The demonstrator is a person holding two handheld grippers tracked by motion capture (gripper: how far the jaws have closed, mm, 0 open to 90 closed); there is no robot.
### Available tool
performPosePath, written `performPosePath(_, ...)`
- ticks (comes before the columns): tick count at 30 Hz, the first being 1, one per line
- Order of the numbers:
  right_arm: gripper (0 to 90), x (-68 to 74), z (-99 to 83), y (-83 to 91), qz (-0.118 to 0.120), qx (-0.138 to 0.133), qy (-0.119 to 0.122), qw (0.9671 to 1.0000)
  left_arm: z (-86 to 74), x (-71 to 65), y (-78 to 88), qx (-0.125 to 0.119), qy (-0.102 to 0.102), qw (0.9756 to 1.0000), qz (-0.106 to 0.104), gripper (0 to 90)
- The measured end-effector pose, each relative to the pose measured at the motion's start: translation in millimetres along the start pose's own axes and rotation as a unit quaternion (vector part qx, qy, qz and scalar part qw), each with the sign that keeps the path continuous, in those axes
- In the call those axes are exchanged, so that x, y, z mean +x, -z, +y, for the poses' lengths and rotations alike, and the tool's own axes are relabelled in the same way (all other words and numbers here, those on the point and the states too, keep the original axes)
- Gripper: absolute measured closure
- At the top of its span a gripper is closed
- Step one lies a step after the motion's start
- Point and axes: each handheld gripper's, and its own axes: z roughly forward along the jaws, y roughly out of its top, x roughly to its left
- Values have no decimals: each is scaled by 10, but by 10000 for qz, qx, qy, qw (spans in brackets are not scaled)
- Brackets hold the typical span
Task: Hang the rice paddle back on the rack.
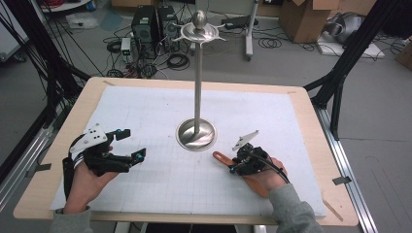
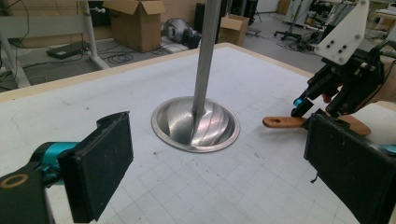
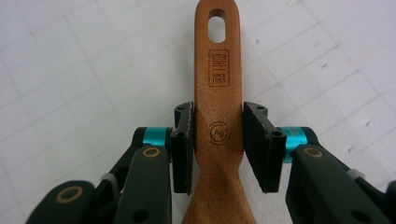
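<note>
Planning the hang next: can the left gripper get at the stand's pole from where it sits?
Probably yes. The left gripper is open and faces the pole, with bare mat between them; the right gripper and spoon lie off to the side.

The bench (image 1: 301, 104) was a pale wooden top, nearly all of it covered by a white sheet (image 1: 145, 111) printed with a faint grid; bare wood showed as a border around the sheet. Near the middle of the sheet stood a metal stand (image 1: 197, 87), its round dished base (image 1: 196, 134) resting flat on the sheet and a slim upright pole rising from it to a flared top with a knob. Just to the right of the base, nearer the person, a brown wooden utensil handle (image 1: 221, 158) with a hanging hole at its end lay on the sheet.
</note>
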Motion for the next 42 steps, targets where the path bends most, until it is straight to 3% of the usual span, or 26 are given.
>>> performPosePath(6,647,-9,-45,173,58,-464,-126,9988,3,-6,-8,-5,-4,10000,4,84)
performPosePath(13,647,-31,-105,407,155,-1224,-266,9920,5,-4,-9,-6,2,10000,6,84)
performPosePath(18,647,-41,-124,517,99,-1482,-286,9885,6,-5,-7,-10,10,10000,-5,84)
performPosePath(19,647,-41,-126,581,53,-1623,-262,9864,6,-5,-8,-5,4,10000,2,84)
performPosePath(21,647,-38,-126,602,40,-1671,-270,9856,5,-4,-9,-1,3,10000,3,84)
performPosePath(28,647,-39,-127,758,-85,-2056,-300,9781,7,-8,-13,-11,2,10000,6,84)
performPosePath(34,647,-36,-141,810,-86,-2218,-248,9747,6,-8,-13,-9,2,10000,7,84)
performPosePath(37,648,-29,-137,864,-93,-2401,-222,9705,5,-10,-16,2,12,10000,0,84)
performPosePath(42,649,-28,-117,910,-156,-2496,-175,9681,7,-9,-11,-10,7,10000,7,84)
